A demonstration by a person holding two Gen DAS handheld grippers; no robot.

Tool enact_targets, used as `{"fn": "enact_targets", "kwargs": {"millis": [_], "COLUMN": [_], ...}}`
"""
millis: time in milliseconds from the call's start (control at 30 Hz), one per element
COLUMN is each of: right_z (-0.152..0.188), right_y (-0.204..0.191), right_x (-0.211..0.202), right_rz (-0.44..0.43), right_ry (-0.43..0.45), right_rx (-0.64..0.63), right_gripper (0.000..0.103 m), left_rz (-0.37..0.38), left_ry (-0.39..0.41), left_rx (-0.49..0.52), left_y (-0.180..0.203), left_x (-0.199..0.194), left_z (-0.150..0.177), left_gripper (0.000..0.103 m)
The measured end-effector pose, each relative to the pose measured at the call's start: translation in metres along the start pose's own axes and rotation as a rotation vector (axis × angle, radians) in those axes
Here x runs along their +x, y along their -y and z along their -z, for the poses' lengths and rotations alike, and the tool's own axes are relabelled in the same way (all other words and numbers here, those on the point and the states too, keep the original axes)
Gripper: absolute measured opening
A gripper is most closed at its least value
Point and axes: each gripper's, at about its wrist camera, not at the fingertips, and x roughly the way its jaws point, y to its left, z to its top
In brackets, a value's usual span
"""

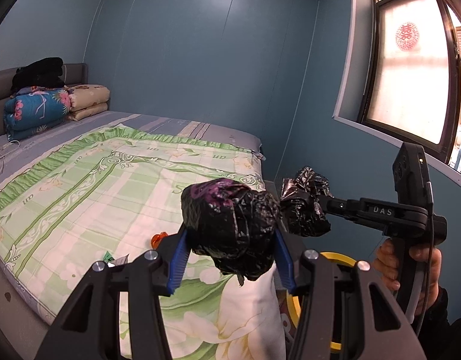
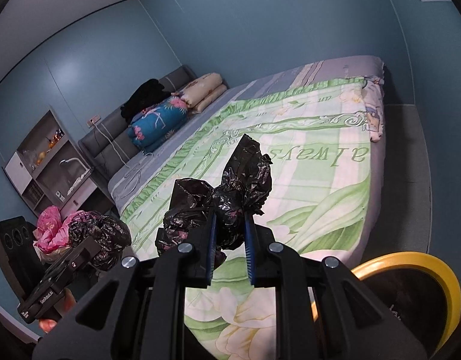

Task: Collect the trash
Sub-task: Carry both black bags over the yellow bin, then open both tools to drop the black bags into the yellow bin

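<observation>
My left gripper is shut on a full black plastic bag bundle, held up over the foot of the bed. To its right, my right gripper is shut on a crumpled black plastic bag. In the right wrist view the crumpled bag sticks up between the blue pads of the right gripper. The left gripper with its bundle shows at lower left, apart from it. An orange scrap and a green wrapper lie on the quilt.
A yellow-rimmed bin stands on the floor by the bed's near corner. The green floral quilt covers the bed, with folded quilts at the headboard. A window is on the right wall. A shelf unit and pink bundle stand left.
</observation>
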Motion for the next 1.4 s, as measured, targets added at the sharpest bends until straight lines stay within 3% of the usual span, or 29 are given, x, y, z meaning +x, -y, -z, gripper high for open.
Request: {"fn": "enact_targets", "kwargs": {"millis": [333, 700, 1067, 1400], "right_z": [0.011, 0.026, 0.046, 0.059], "right_y": [0.014, 0.051, 0.085, 0.114], "right_x": [-0.045, -0.082, -0.101, -0.098], "right_rz": [0.079, 0.238, 0.424, 0.432], "right_ry": [0.079, 0.14, 0.111, 0.062], "right_rx": [0.01, 0.034, 0.027, 0.039], "right_gripper": [0.016, 0.016, 0.016, 0.016], "left_rz": [0.039, 0.082, 0.14, 0.176], "left_ry": [-0.008, -0.049, -0.123, -0.201], "left_rx": [0.041, 0.115, 0.195, 0.237], "left_y": [0.029, 0.071, 0.119, 0.156], "left_x": [0.006, 0.029, 0.063, 0.096], "left_z": [-0.003, -0.001, 0.01, 0.029], "left_gripper": [0.047, 0.047, 0.047, 0.048]}}
